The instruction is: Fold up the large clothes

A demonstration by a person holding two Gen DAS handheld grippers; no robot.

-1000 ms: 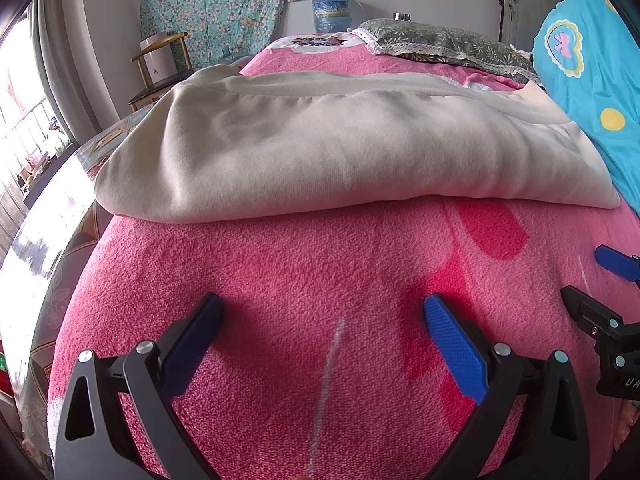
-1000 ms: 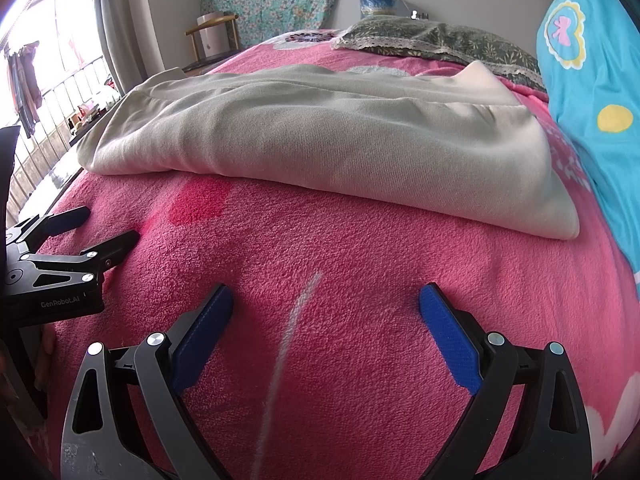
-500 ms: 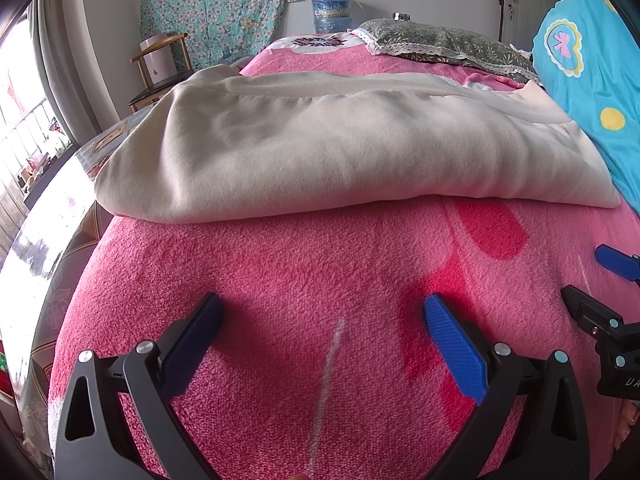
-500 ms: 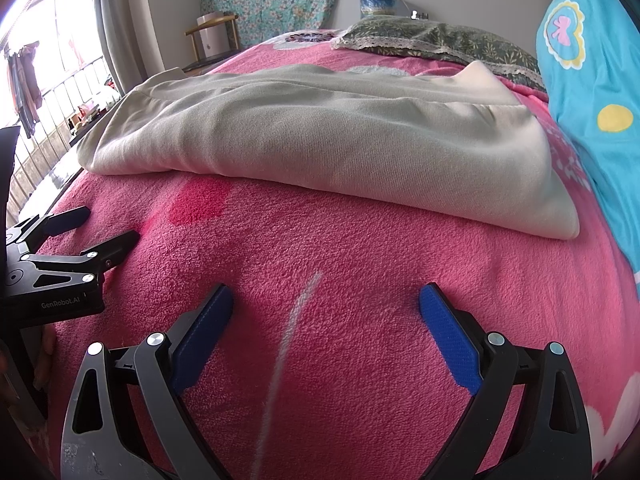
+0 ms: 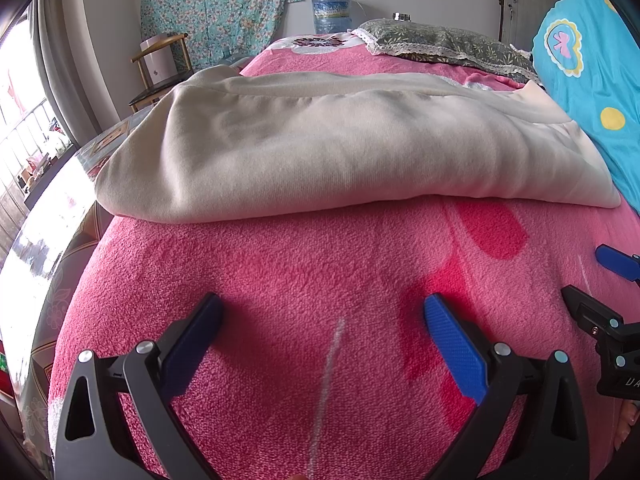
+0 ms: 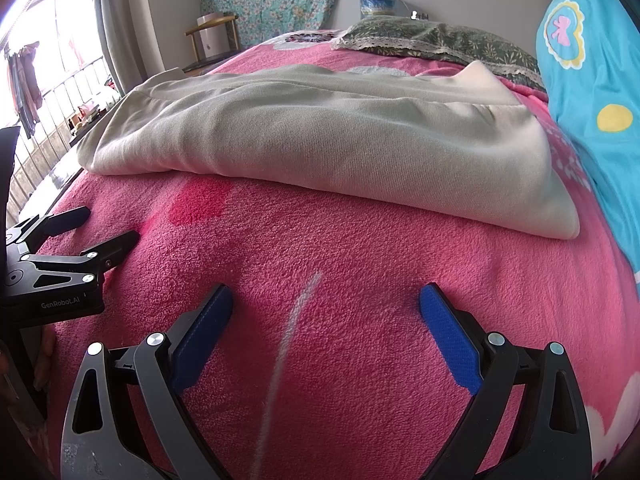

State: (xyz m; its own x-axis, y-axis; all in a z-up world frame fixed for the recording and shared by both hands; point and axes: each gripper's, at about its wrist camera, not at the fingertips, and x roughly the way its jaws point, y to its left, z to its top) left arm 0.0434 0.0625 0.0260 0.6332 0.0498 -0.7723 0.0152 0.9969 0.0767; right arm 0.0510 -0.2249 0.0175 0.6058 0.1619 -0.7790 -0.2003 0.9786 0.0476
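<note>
Cream knit sweatshirt (image 5: 340,148), folded into a long soft slab, lying across the middle of the bed, on a fuzzy pink fleece blanket (image 5: 320,264) with darker red patches. "GenRobot.AI" printed in white on the black body of the left claw (image 6: 92,228), seen from the right wrist camera. Left claw (image 5: 324,320) spread wide, blue ribbed pads (image 5: 456,344) hovering near the bed's near edge, gripping nothing. Right claw (image 6: 326,308) likewise released, clear of the sweatshirt. Lace-trimmed grey floral pillow (image 6: 432,42) at the far edge.
</note>
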